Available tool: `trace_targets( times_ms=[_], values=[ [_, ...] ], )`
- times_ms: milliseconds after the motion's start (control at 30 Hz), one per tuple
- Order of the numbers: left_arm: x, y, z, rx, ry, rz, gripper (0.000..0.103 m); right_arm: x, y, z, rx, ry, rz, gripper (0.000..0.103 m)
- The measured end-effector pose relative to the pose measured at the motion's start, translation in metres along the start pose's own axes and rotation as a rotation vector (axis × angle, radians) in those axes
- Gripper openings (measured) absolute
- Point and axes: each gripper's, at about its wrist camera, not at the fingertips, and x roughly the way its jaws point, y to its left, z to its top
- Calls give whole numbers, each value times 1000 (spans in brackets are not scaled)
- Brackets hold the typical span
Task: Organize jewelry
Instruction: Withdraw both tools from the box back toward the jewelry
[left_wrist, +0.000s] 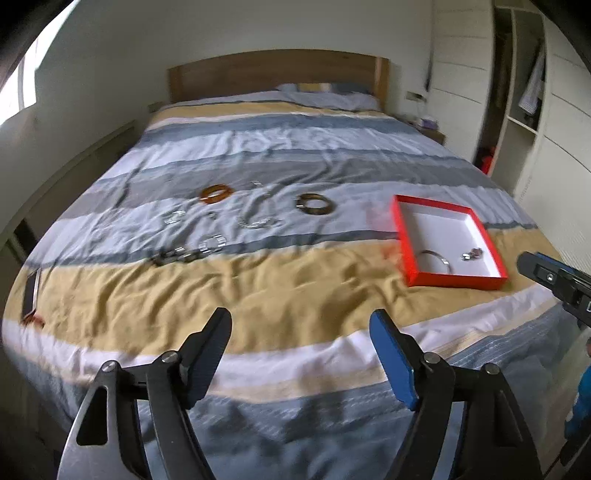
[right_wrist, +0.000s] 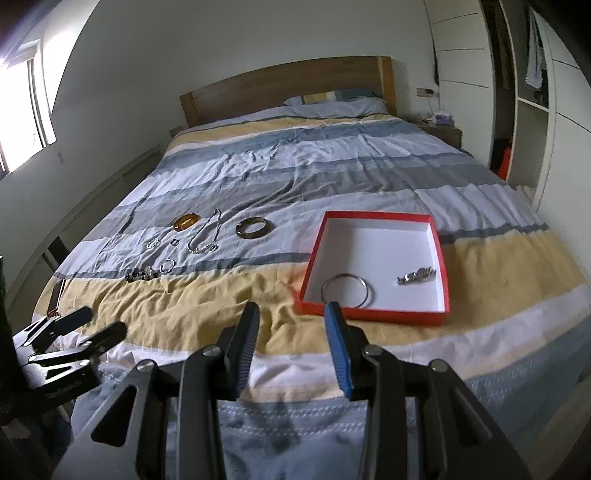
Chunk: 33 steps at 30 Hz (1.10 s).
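On the striped bedspread (right_wrist: 258, 177) left of the red box (right_wrist: 439, 251), chain necklace (right_wrist: 205, 236) lies loose — limp, slippery, so pinch a bunched section; left gripper (left_wrist: 299, 328) and right gripper (right_wrist: 291, 314) gape empty.

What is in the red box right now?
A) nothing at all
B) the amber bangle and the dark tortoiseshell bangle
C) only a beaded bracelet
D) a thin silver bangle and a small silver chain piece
D: the red box holds a thin silver bangle and a small silver chain piece; the amber bangle and dark tortoiseshell bangle lie on the bedspread.
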Motion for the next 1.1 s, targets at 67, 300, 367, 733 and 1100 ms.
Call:
trace_targets(
  times_ms=[67, 300, 367, 733, 1100],
  values=[
    [-7, 12, -8, -26, -7, 30, 76, -4, 8, -5, -3, -5, -1, 35],
    [-31, 45, -32, -94, -52, 128, 77, -22, 36, -21, -46, -27, 15, 35],
    [-39, 53, -37, -109, -69, 151, 78, -26, 43, -23, -57, -33, 25, 35],
    [-58, 99, -56, -212, -85, 198, 82, -39, 71, -28, -117, -50, 98, 36],
    [-36, 123, -57, -212, -57, 238, 82, -13, 74, -23, -121, -22, 121, 36]
  ],
)
